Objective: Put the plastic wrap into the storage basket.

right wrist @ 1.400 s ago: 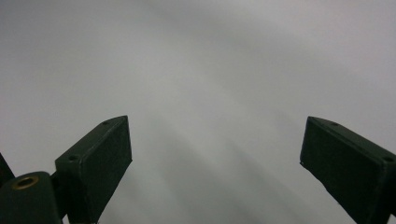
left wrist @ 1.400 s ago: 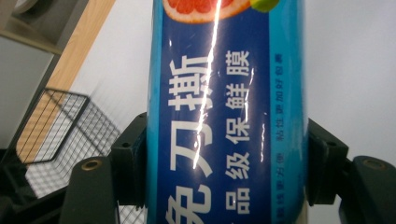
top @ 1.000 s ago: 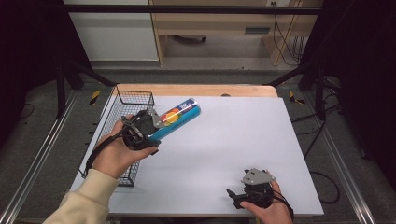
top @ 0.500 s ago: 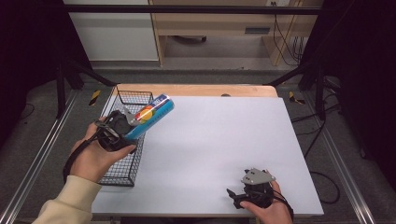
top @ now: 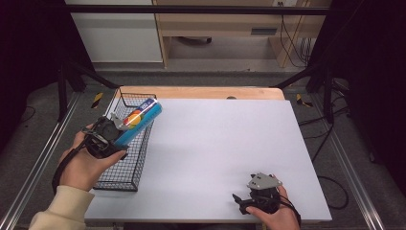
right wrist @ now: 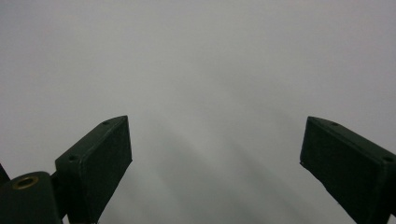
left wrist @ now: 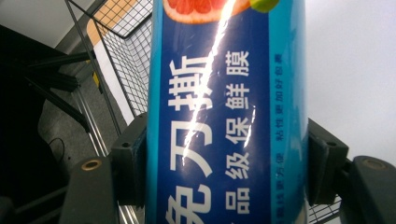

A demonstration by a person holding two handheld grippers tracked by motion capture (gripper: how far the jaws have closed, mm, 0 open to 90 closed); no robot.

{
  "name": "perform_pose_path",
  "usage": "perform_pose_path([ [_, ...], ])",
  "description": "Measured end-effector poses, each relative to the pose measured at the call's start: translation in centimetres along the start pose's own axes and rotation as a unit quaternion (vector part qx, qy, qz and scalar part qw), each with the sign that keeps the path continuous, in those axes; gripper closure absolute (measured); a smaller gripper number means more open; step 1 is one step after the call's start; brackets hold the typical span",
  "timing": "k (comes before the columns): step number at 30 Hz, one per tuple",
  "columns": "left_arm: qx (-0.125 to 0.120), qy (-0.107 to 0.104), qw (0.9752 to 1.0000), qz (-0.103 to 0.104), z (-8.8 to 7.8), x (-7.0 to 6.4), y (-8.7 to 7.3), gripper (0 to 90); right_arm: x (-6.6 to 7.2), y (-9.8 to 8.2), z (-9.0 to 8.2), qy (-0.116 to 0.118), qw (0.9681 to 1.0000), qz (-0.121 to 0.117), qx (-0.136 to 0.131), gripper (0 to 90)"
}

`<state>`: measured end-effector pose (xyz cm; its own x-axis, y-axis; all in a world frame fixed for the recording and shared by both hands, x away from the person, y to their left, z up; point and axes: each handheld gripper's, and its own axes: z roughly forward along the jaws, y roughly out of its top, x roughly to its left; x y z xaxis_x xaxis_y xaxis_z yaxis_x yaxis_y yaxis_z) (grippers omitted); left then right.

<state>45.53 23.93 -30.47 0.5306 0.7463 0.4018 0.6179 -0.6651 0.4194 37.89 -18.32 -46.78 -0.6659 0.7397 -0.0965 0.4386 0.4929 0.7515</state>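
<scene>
Moving leftward since the earlier frames, the left gripper (top: 111,136) is now carrying the blue box (top: 136,121) over the wire basket (top: 125,165) at the counter's left edge, where before it was holding the box above the open white surface. The right gripper (top: 256,194) is staying where it was, near the front right of the counter (top: 225,139).

From the high view, the box is lying with its long axis running diagonally, its far end pointing away from the person and toward the right, just past the basket's right rim. Its near end is sitting in the left gripper, which a hand (top: 86,165) in a cream sleeve is holding. A colourful fruit picture is showing on the box's upper face.

The left gripper view is showing what the high view cannot: the black jaws are pressing against both long sides of the box (left wrist: 224,121), clamping it firmly, and the box is running straight up and away from the camera. White and pale Chinese lettering is running along its glossy blue face, with a slice of pink citrus at the far end. Behind it, the basket's mesh wall (left wrist: 126,56) is appearing to the left and the pale counter to the right.

The right gripper view is looking down on bare grey-white counter, with its two black jaws standing wide apart and holding nothing. The high view is adding that a hand (top: 273,215) is gripping this tool at the counter's front edge, its grey three-cornered plate facing up.
</scene>
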Motion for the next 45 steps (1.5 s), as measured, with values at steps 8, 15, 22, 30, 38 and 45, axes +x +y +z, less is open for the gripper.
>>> perform_pose_path([
  [8,0.003,0.001,1.0,0.0,0.2,0.0,-0.2,31.9,0.0,0.0,0.0,0.001,1.0,0.0,0.001,9.3],
  [15,0.009,0.002,0.9999,-0.004,0.4,0.2,-0.6,31.9,0.0,0.0,0.1,-0.001,1.0,0.0,0.001,9.3],
  [22,0.016,0.001,0.9999,-0.007,0.7,0.3,-1.1,31.9,0.0,0.0,0.1,0.0,1.0,-0.001,0.001,9.3],
  [30,0.025,0.001,0.9996,-0.01,1.2,0.4,-1.5,31.9,0.0,0.0,0.1,0.0,1.0,0.0,0.002,9.3],
  [38,0.036,0.003,0.9993,-0.01,1.7,0.3,-1.6,31.9,0.0,0.0,0.0,-0.003,0.9999,0.008,-0.007,9.4],
  [45,0.046,0.008,0.9988,-0.015,2.2,-0.1,-1.5,31.9,0.1,0.0,-0.2,0.004,0.9999,0.005,-0.014,9.5],
])
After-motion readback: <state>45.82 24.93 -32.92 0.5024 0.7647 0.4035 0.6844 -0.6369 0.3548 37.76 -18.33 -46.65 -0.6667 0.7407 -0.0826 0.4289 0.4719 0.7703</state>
